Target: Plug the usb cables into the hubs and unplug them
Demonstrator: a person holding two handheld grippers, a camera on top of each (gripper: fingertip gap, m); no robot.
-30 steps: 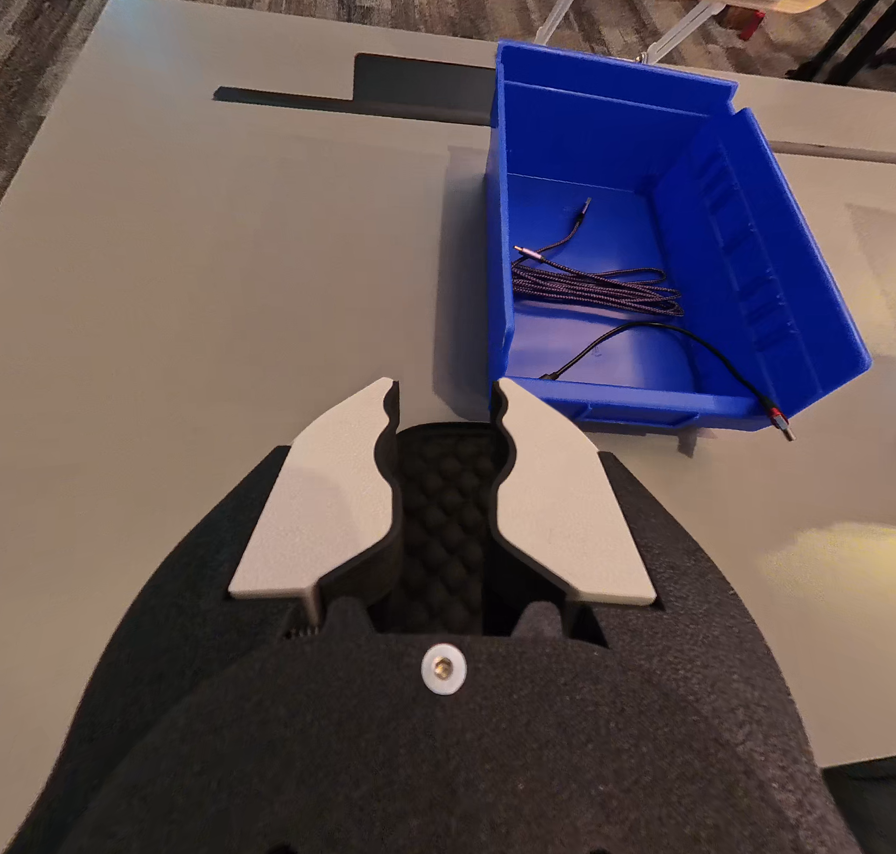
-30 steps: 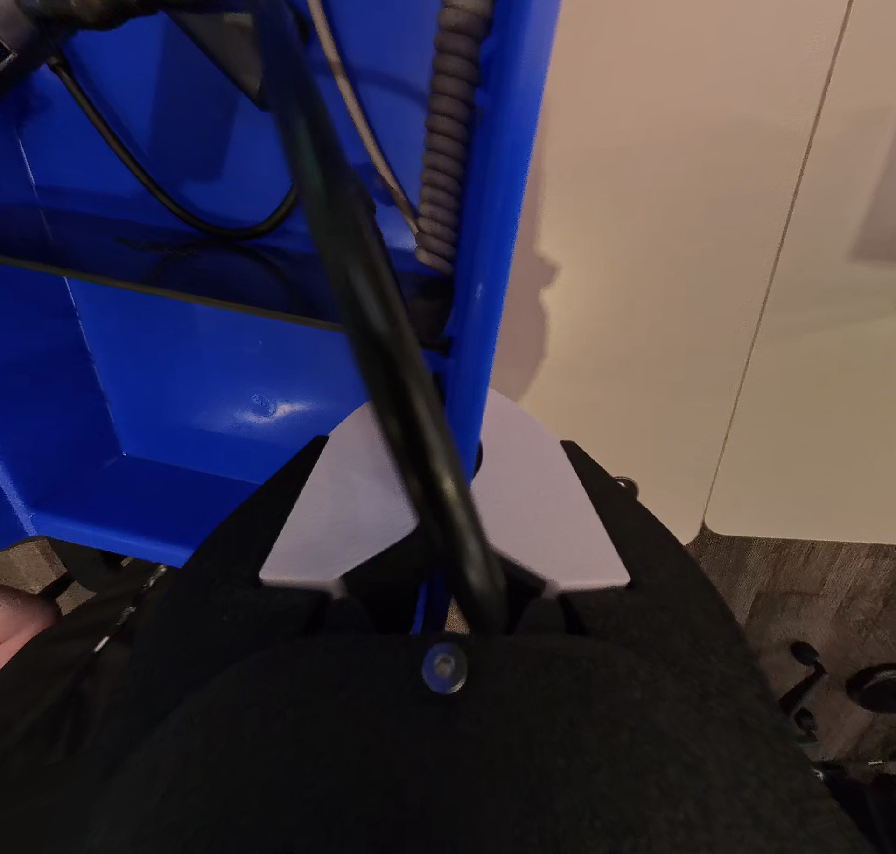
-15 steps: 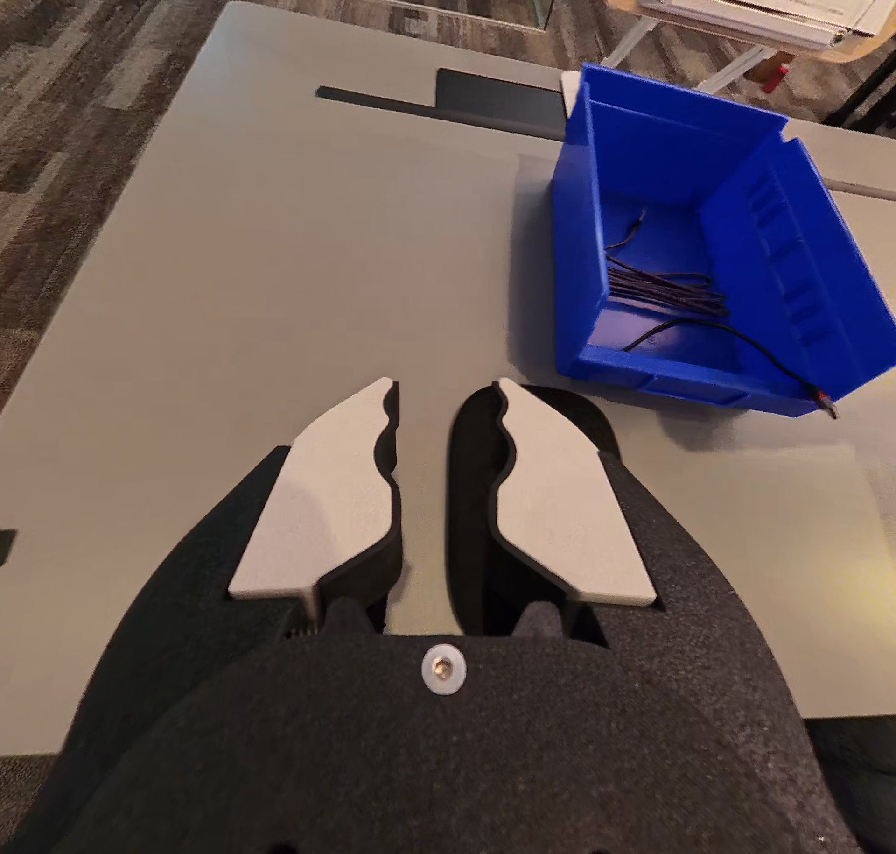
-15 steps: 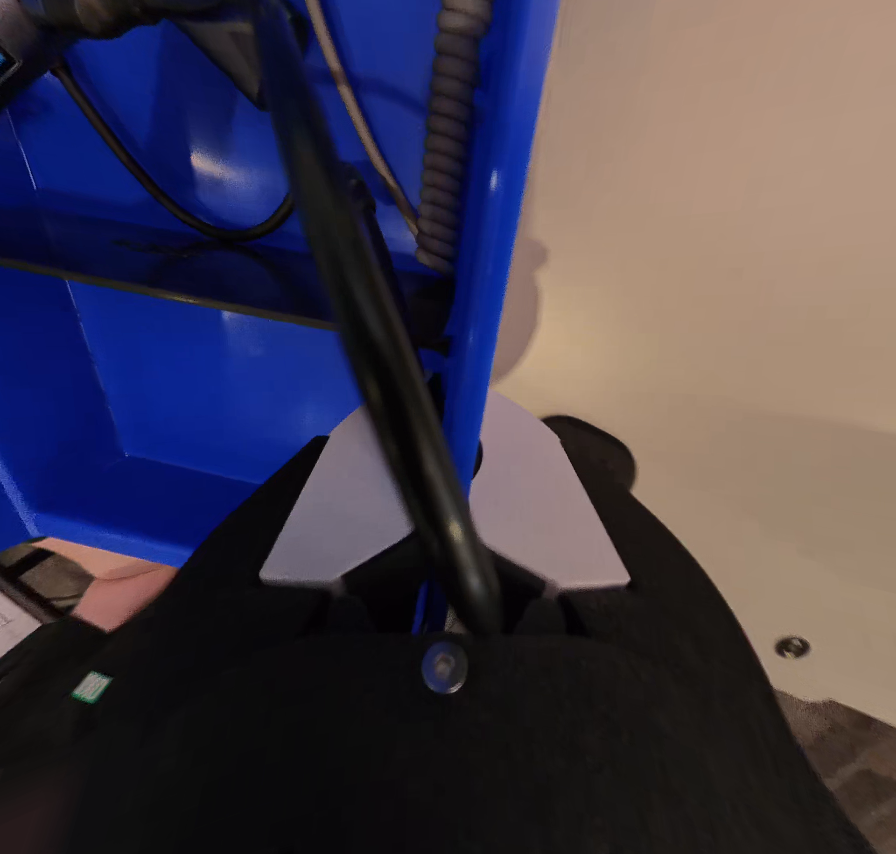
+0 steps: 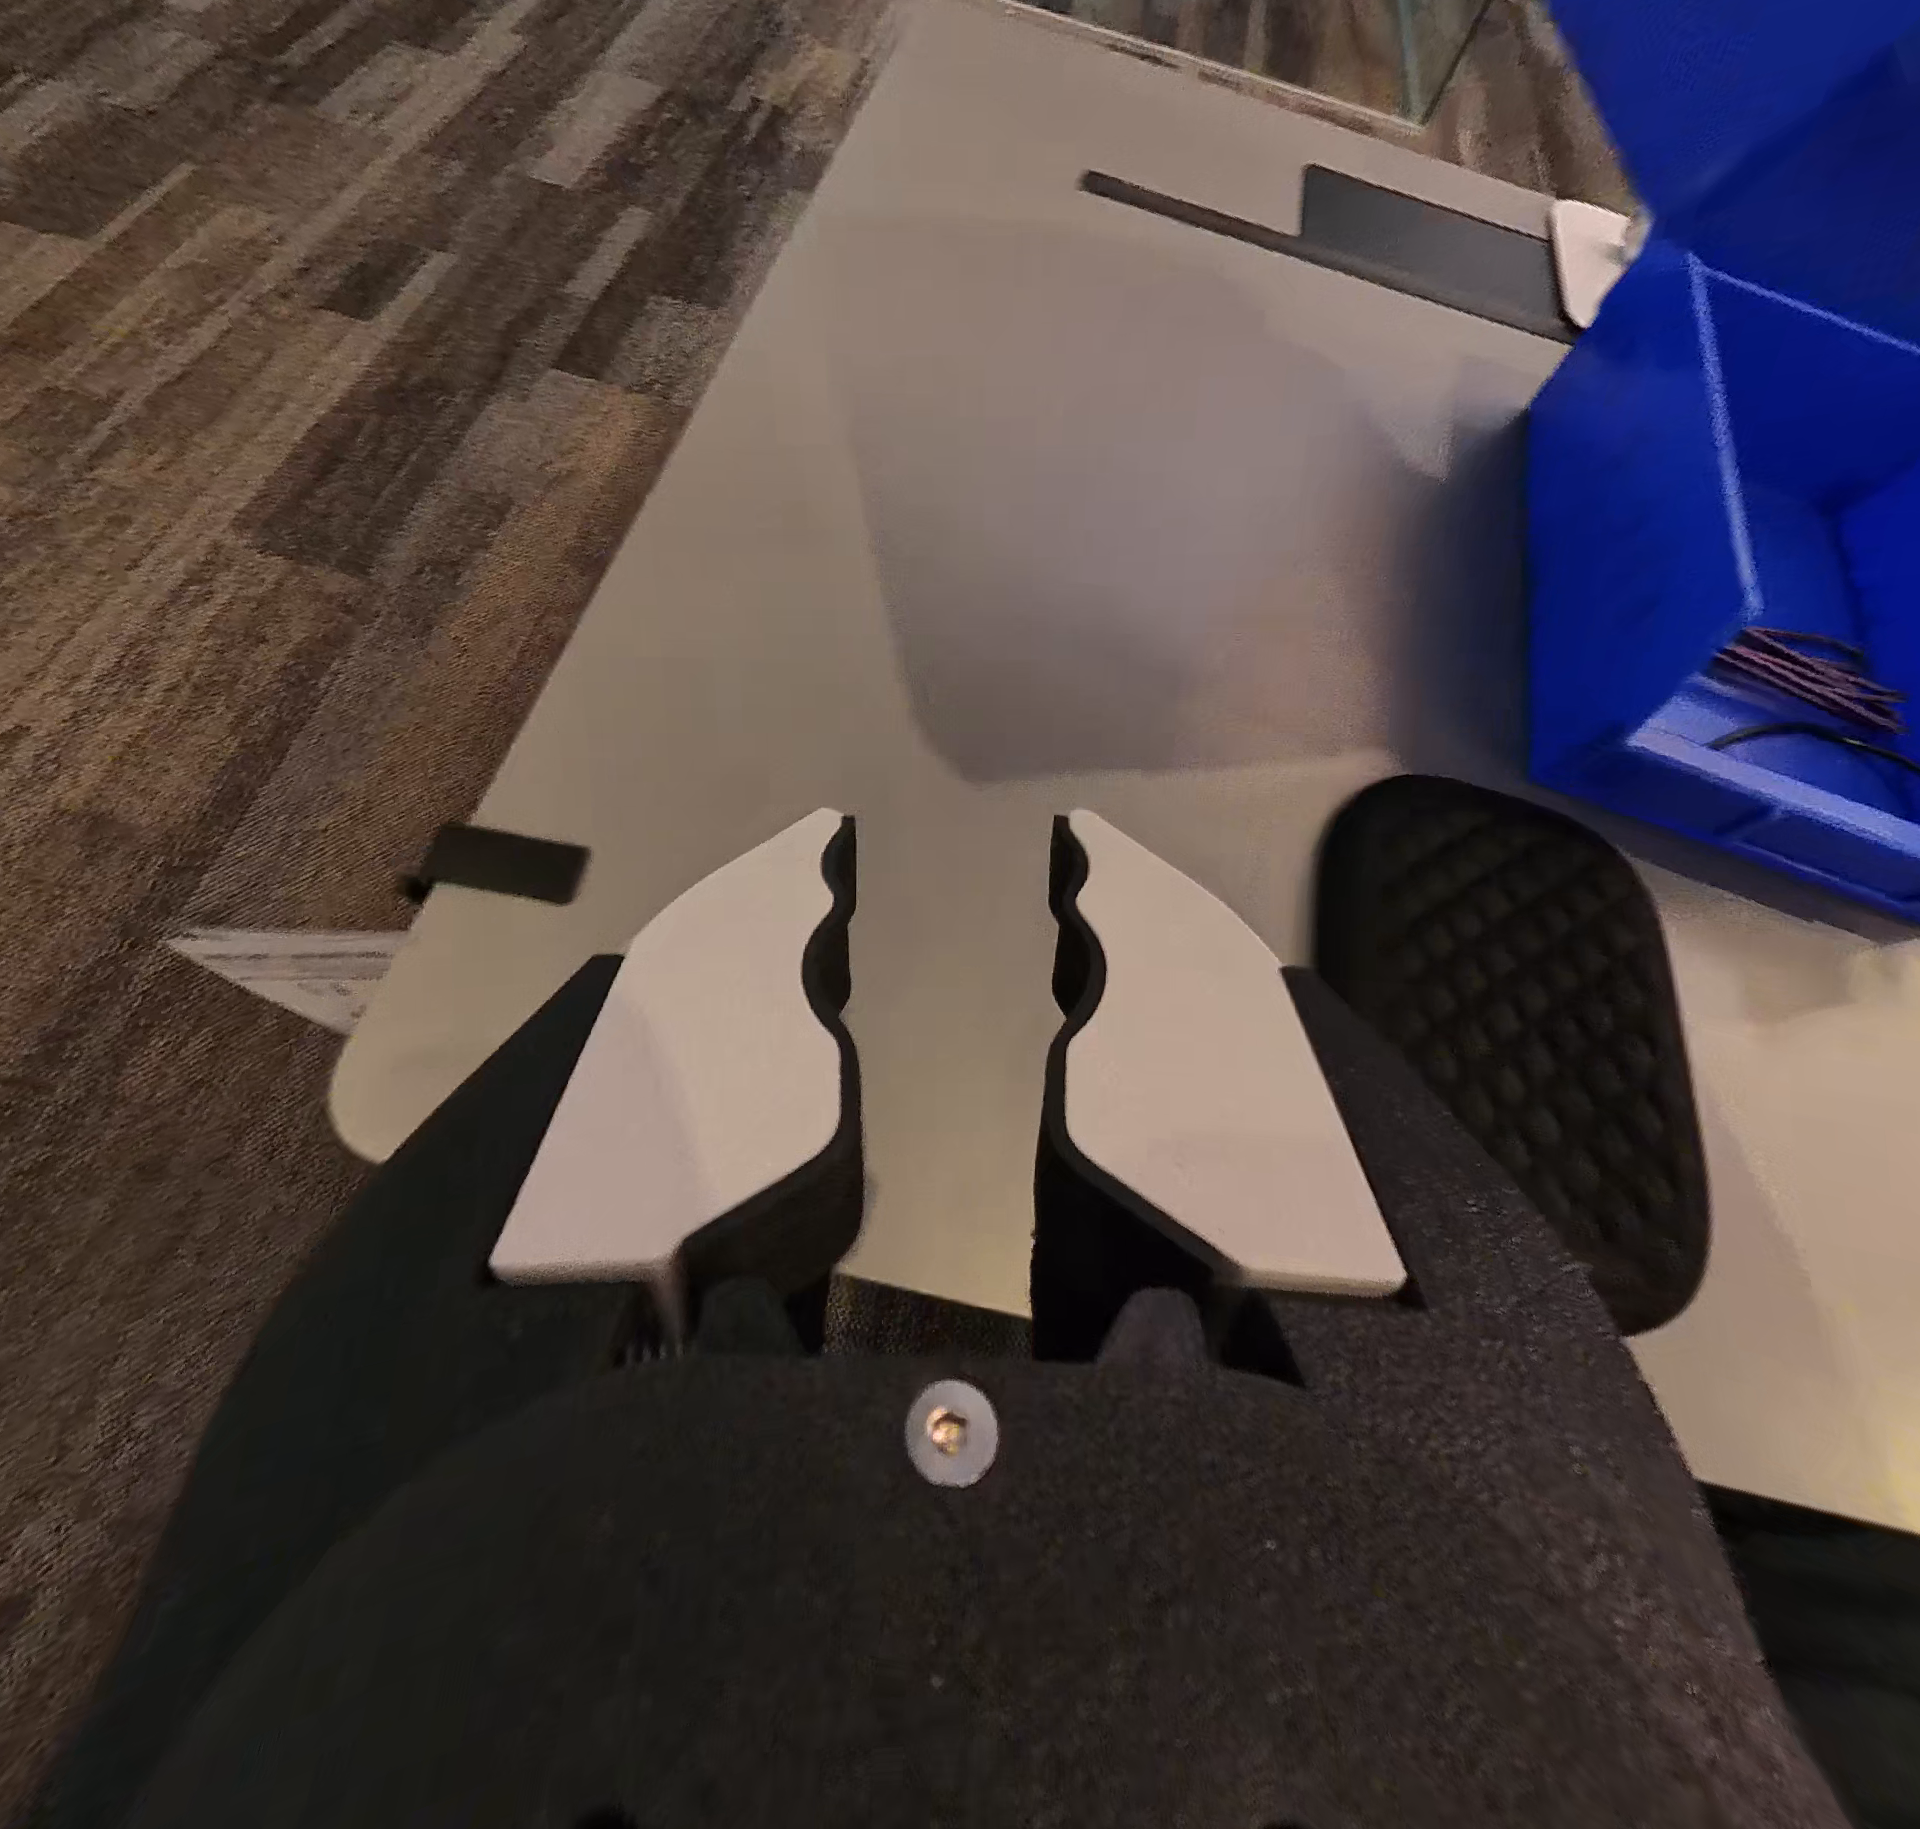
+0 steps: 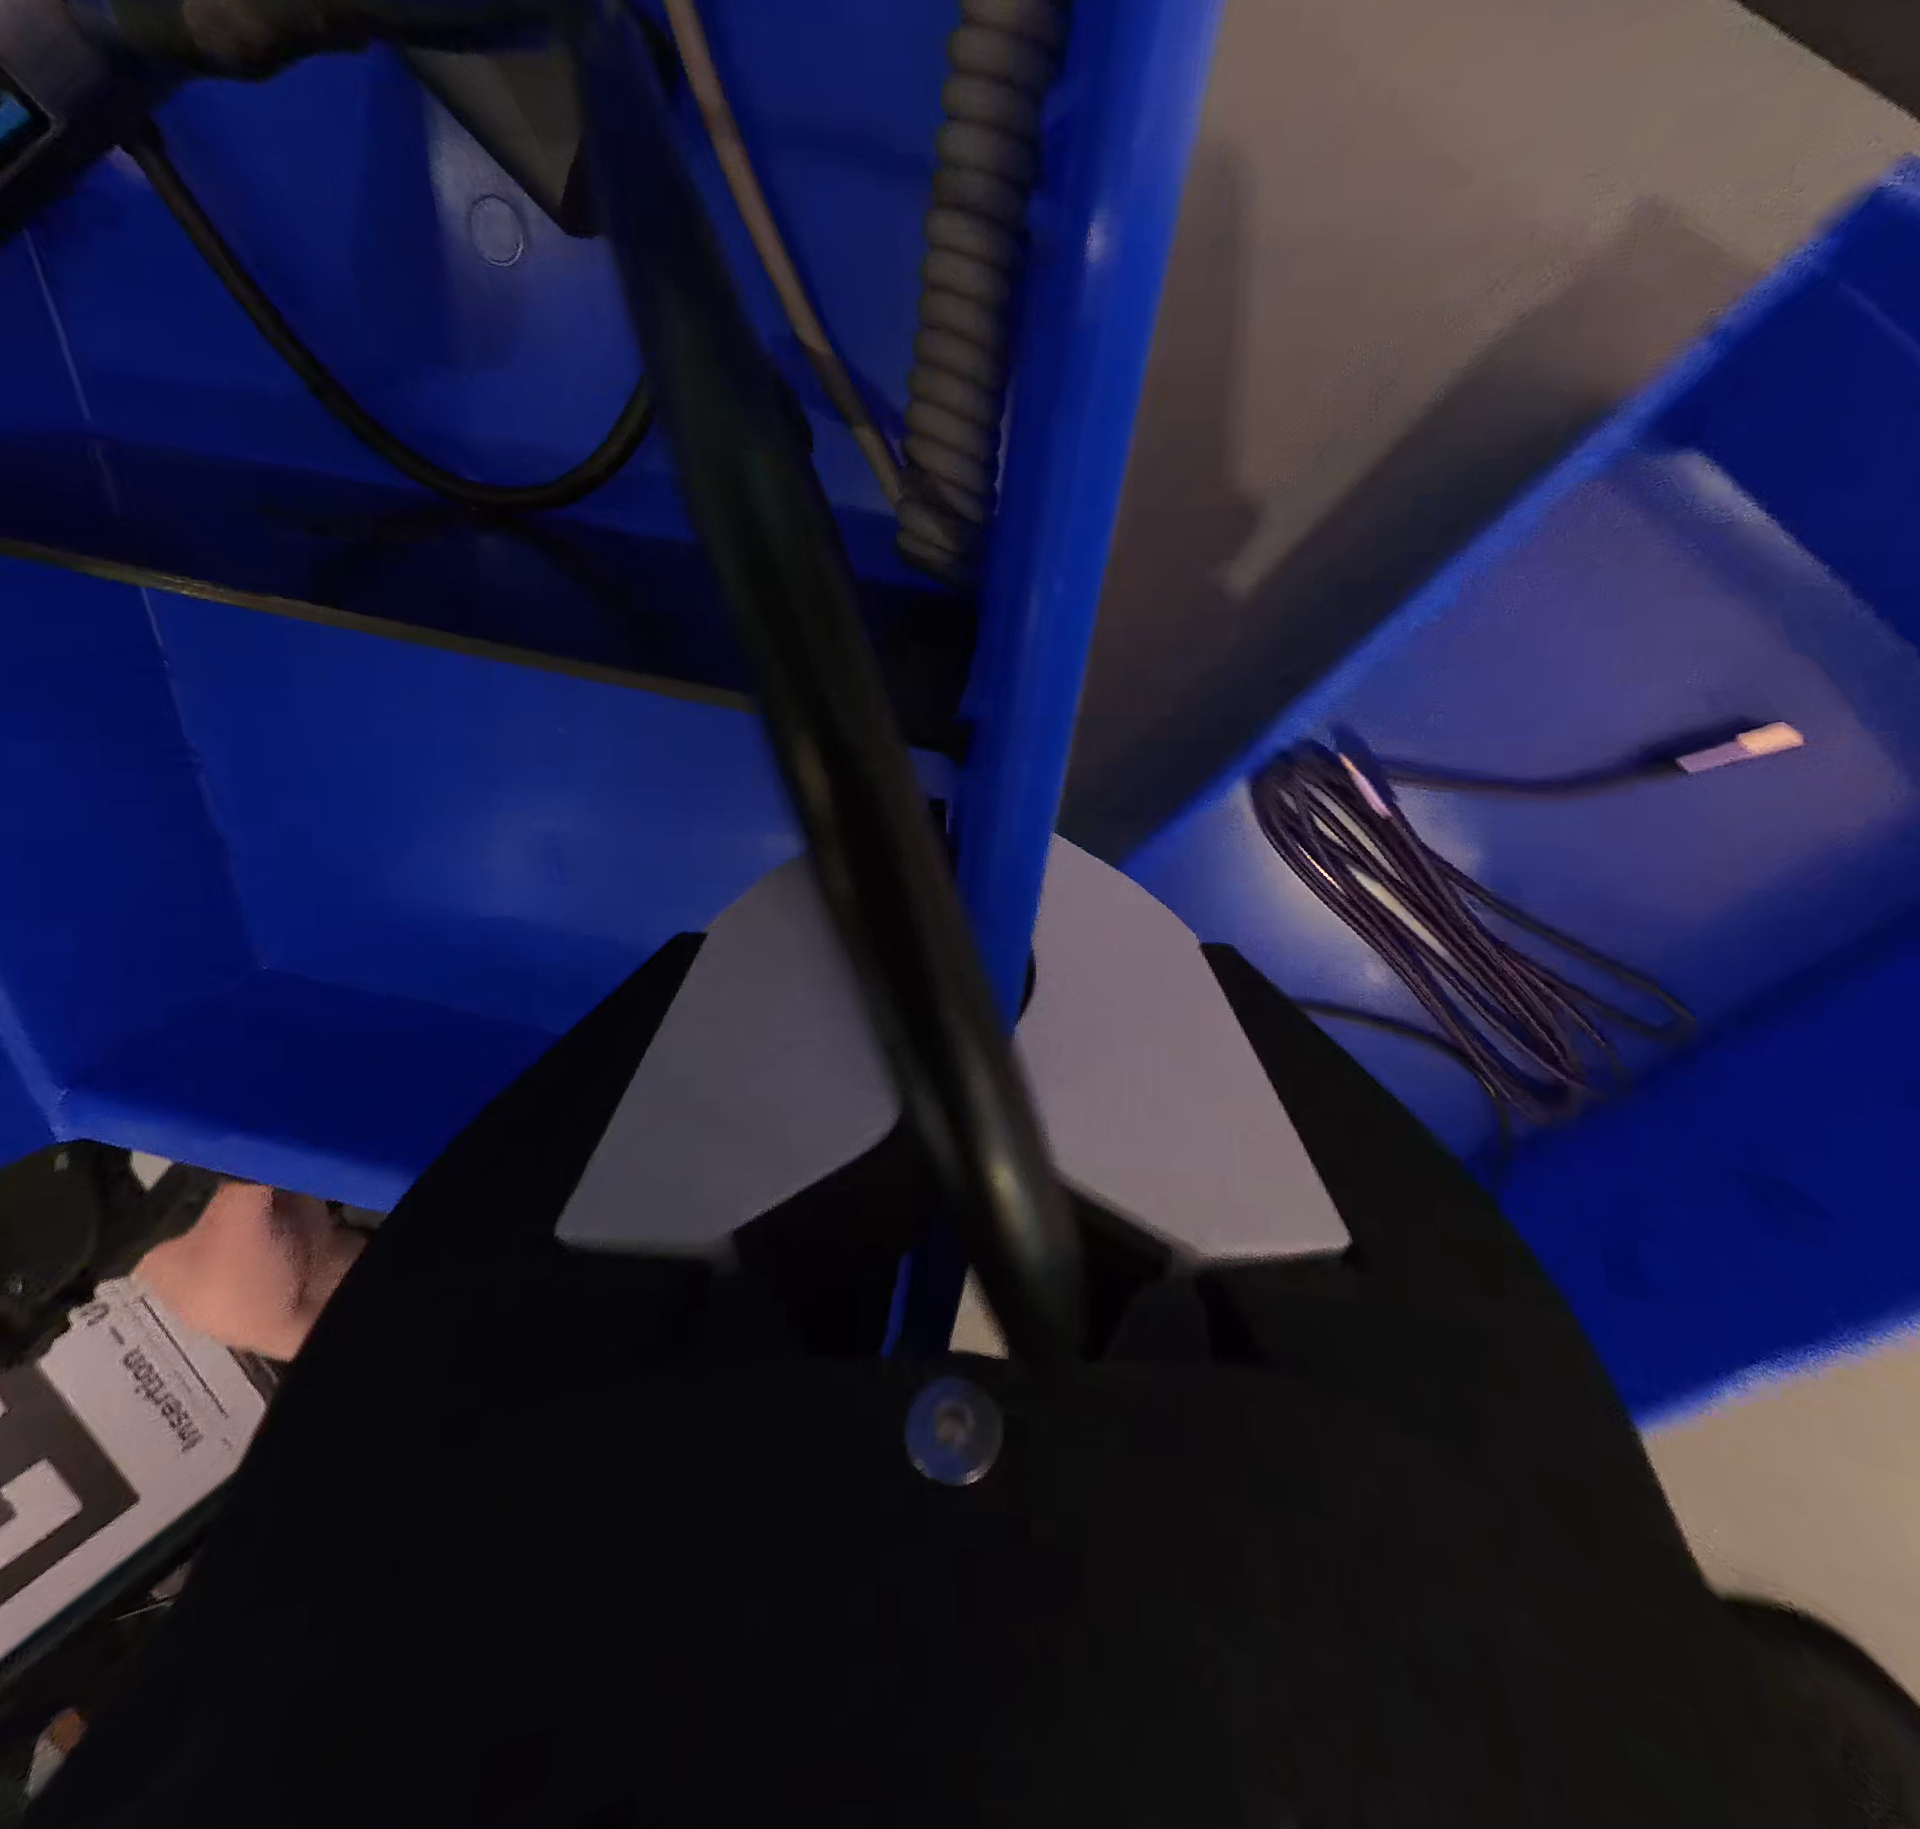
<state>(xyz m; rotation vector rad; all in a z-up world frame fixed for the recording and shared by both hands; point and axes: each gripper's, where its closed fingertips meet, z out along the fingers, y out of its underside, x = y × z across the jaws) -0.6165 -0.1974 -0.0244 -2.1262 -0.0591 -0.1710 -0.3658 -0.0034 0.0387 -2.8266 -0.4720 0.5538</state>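
Note:
My left gripper (image 5: 954, 829) is open and empty, low over the grey table (image 5: 1039, 429) near its front left corner. A blue bin (image 5: 1621, 584) stands on the table to its right and holds a purple braided usb cable (image 5: 1808, 667). My right gripper (image 6: 997, 896) is shut on the side wall of a second blue bin (image 6: 1049, 377) and holds it up. A thick black cable (image 6: 810, 636) and a coiled grey cable (image 6: 966, 221) lie in it. The first bin (image 6: 1766, 325) shows to the right, with the purple cable (image 6: 1455, 969) and a plug (image 6: 1745, 751). No hub is visible.
A black dimpled pad (image 5: 1507, 1031) lies on the table right of my left gripper. The held bin (image 5: 1714, 34) hangs at the top right of the left wrist view. Carpet floor (image 5: 312, 429) lies beyond the table's left edge. A hand (image 6: 281, 1270) and a printed sheet (image 6: 135, 1436) show low left. About 35 cm separates my left fingertips from my right.
My left gripper has swung left, so the bin on the table has slid to the view's right edge. My right gripper has carried its bin over the table, next to the other bin.

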